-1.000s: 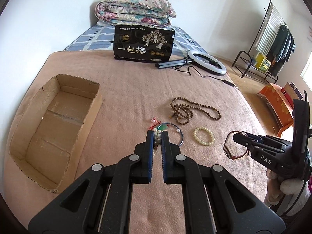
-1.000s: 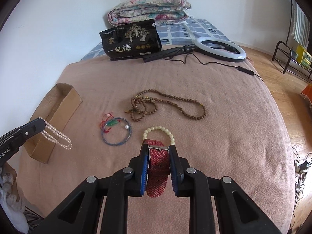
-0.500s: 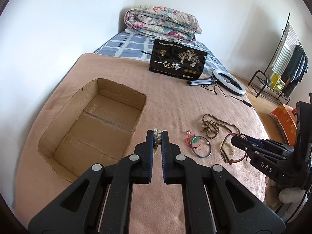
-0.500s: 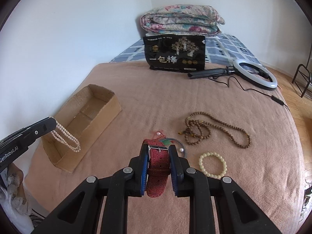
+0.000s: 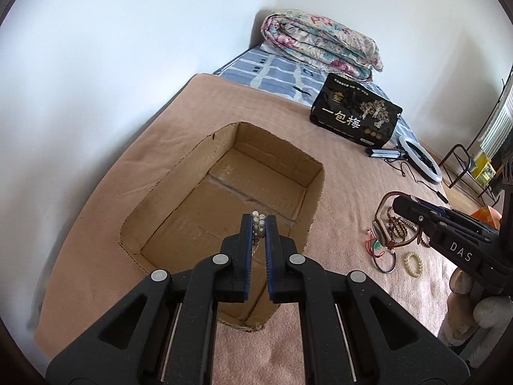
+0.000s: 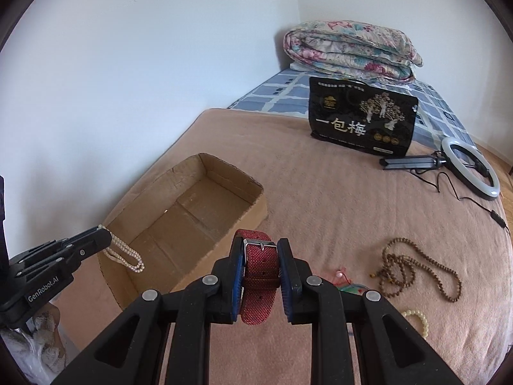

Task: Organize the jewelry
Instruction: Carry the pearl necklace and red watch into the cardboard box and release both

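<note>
An open cardboard box (image 5: 198,160) (image 6: 256,189) lies on the pink blanket, empty. My left gripper (image 5: 258,221) (image 6: 104,240) is shut on a white pearl necklace (image 5: 258,221) (image 6: 128,256) and holds it over the box's near end. My right gripper (image 6: 260,247) (image 5: 397,203) is shut on a red watch (image 6: 260,263) (image 5: 380,231), above the blanket just right of the box. On the blanket to the right lie a brown bead necklace (image 6: 416,269), a cream bead bracelet (image 6: 418,319) (image 5: 413,264) and a blue bangle with red string (image 5: 383,256) (image 6: 349,287).
A black printed bag (image 6: 362,122) stands at the back with a folded floral quilt (image 6: 349,51) behind it. A ring light with cable (image 6: 471,166) lies at the right. A white wall runs along the bed's left side. A clothes rack (image 5: 481,160) stands beyond the bed.
Both grippers have swung left toward the box. The left one with the pearls has come over the box's opening; the right one with the watch has come up beside the box.
</note>
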Demonstrator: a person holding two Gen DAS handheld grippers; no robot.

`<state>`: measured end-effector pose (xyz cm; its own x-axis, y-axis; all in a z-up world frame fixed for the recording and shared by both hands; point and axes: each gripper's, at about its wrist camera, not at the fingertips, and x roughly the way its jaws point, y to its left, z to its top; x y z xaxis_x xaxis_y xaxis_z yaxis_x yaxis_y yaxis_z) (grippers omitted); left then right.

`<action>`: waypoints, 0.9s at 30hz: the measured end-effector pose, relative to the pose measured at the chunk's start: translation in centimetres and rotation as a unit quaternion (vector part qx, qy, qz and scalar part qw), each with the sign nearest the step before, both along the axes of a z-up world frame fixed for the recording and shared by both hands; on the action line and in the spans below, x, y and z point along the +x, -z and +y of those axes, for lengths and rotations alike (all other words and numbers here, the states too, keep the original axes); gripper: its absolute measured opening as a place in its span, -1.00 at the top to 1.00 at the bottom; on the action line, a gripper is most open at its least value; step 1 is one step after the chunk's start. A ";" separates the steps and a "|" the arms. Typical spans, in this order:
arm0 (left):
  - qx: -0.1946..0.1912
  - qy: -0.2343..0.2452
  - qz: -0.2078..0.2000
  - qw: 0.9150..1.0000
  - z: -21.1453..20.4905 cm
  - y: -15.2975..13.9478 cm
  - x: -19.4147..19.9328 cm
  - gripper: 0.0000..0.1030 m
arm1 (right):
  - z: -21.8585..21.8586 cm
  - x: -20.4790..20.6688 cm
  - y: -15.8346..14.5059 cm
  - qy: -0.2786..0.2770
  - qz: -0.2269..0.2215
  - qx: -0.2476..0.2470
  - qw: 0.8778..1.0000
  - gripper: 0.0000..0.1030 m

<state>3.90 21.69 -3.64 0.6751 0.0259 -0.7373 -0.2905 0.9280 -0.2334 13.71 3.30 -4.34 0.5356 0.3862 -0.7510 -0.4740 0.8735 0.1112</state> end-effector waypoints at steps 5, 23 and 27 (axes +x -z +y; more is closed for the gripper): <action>-0.005 -0.019 0.013 1.000 1.5 1.0 0.2 0.90 | 3.6 1.1 0.7 -0.019 -0.002 -0.009 1.000 0.64; -0.014 -0.046 0.058 0.997 3.1 3.9 0.4 0.90 | 10.5 4.5 4.3 -0.036 0.009 -0.051 0.998 0.64; -0.010 -0.042 0.060 0.997 2.8 3.8 0.5 0.90 | 10.5 5.1 4.9 -0.030 0.019 -0.047 0.998 0.63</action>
<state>4.45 24.44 -7.48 0.5778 0.0643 -0.8136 -0.3948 0.8945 -0.2096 18.84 13.83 -9.25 0.4839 0.3432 -0.8051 -0.5227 0.8511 0.0487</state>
